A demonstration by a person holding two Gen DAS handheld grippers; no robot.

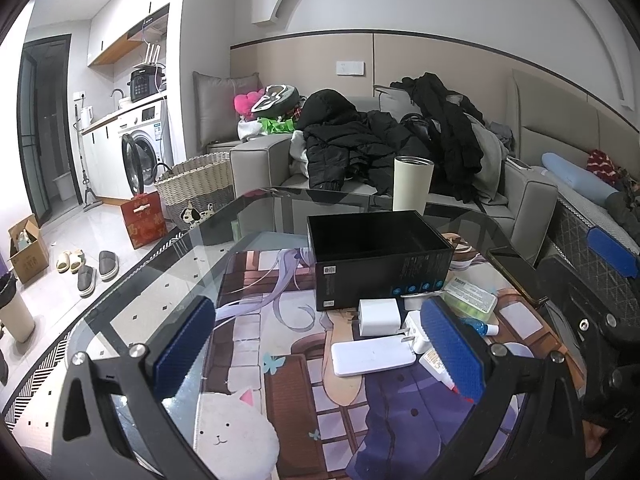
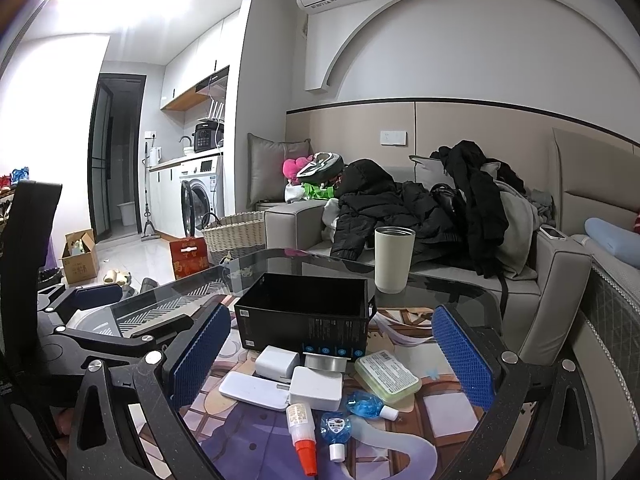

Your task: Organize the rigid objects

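- The open black box (image 2: 304, 320) stands on the glass tabletop (image 1: 160, 280); taken as the landmark, the small things to be sorted lie in a cluster just in front of its near wall.
- The right gripper (image 2: 332, 356) hovers with its blue pads spread wide and empty; the cluster lies between and just beyond them.
- The left gripper (image 1: 320, 344) is likewise spread and holds nothing; the box sits ahead between its pads, and its right pad covers part of the cluster.
- Just before the box: a white charger cube (image 2: 277, 361) and a white adapter (image 2: 316, 388), touching a flat white power bank (image 2: 254, 391) nearer the camera.
- To the right of these, a green lidded case (image 2: 387, 376) lies near the box's front right corner.
- Nearest the right gripper: a glue bottle (image 2: 302, 432) with a red tip and two blue drop-shaped bottles (image 2: 366, 403).
- Behind the box, a cream tumbler (image 2: 393, 258) stands upright, well apart from the cluster.
- The right wrist view shows the glue bottle and blue bottles whole; the left wrist view hides most of them behind its pad, but shows the box's empty interior (image 1: 372, 236) from higher up.
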